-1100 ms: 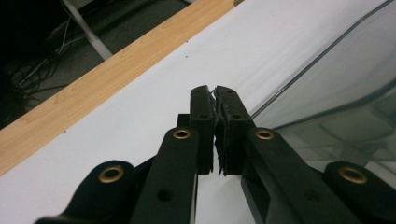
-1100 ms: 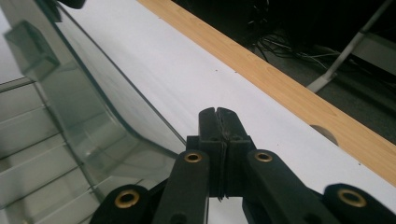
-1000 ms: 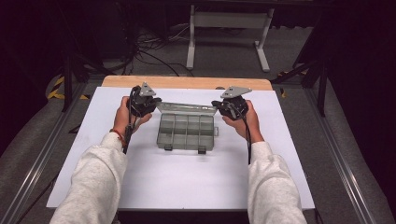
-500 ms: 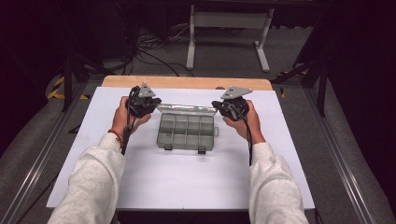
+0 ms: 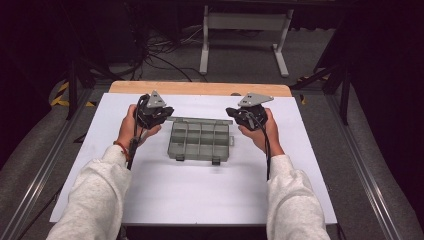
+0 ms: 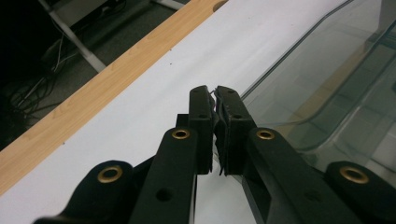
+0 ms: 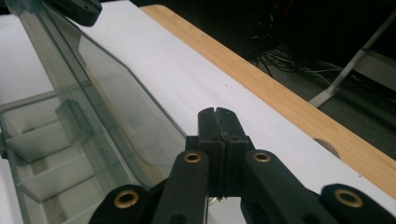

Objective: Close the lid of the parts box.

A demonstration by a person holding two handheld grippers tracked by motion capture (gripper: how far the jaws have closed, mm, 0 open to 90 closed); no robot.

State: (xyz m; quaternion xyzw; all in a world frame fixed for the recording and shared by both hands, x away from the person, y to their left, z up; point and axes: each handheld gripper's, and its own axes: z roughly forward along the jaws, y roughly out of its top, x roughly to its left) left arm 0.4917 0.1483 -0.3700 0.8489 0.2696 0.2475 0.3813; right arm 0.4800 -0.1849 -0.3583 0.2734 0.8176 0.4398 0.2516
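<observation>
From the high view we see a clear plastic compartment box (image 5: pixel 200 141) lying near the middle of the white surface (image 5: pixel 200 200), its transparent lid (image 5: pixel 200 120) swung up along the far edge and its two latches on the near edge facing us. Our left gripper (image 5: pixel 162 114) sits at the lid's left end and our right gripper (image 5: pixel 234 113) at its right end, each carried by a hand in a pale sleeve, with the grey three-cornered plates on top and the cables trailing back along the forearms. A strip of bare wood (image 5: pixel 200 88) shows along the far edge of the surface, and beyond it stands a white metal frame (image 5: pixel 245 30) on the dark floor. In the left gripper view we look along the left gripper (image 6: pixel 214 93), whose jaws stand almost together with only a thin slit between the pads; a sliver of something pale shows at the tips, but we cannot tell whether the lid's edge is pinched there. The lid (image 6: pixel 322 74) rises just beside the jaws on the right of that view, with the box's compartments showing through it. In the right gripper view the right gripper (image 7: pixel 217 114) has its jaws pressed flat together with nothing between them, and the lid (image 7: pixel 107 107) stands just beside them on the left, over the open compartments (image 7: pixel 46 154).
</observation>
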